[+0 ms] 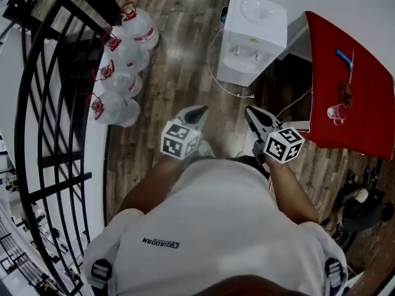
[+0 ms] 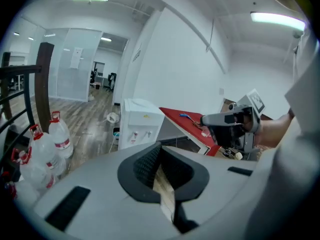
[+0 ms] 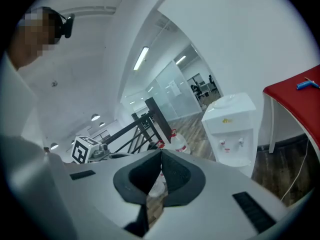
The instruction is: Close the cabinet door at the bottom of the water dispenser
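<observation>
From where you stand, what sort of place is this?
Probably an office: a white water dispenser beside a red table, spare water jugs along a black railing, and glass-walled rooms further back.

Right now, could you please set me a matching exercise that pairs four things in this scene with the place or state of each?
Things:
1. water dispenser
2. water jugs
3. clear cup
4. right tool

Places or states:
A. shut, with nothing in it
B. on the red table
C. in a row on the floor beside the black railing
D. standing on the wood floor, next to the red table

Pairs: 1-D, 2-C, 3-B, 4-A
</observation>
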`<state>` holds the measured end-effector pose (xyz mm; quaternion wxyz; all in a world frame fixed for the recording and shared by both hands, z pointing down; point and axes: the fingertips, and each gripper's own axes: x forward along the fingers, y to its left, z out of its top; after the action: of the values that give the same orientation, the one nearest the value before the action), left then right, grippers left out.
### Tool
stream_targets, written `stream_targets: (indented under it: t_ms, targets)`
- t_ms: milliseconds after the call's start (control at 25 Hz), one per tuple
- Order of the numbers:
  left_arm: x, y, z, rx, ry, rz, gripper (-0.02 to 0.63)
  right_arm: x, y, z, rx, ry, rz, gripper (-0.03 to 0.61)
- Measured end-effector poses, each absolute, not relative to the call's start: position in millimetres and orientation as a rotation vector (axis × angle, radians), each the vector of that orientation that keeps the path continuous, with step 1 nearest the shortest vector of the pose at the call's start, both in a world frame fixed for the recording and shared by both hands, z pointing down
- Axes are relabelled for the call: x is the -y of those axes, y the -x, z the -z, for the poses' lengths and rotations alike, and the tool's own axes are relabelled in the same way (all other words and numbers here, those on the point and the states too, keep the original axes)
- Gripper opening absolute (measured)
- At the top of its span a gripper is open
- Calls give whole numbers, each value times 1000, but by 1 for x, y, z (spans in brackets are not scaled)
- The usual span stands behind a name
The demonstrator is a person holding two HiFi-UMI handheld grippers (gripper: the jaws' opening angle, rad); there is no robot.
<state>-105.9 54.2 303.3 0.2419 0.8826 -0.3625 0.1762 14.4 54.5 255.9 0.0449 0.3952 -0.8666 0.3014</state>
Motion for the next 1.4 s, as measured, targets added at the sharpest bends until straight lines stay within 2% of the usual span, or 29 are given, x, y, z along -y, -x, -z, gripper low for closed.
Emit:
stream_targets:
  t_ms: [600,1080,1400]
  targets:
    - [-113,20,-200,1017,-2619,-306,0,-154,-73,-180,2751,-1246,-637,23]
    - [-210,-11,-202,1061,-2558,-283,0,-248,-125,-183,2744,-1259,-602,23]
    - [-241,-19,-204,1119,-2556,-317,0,-277,-137,-202,2759,-1241,-720,21]
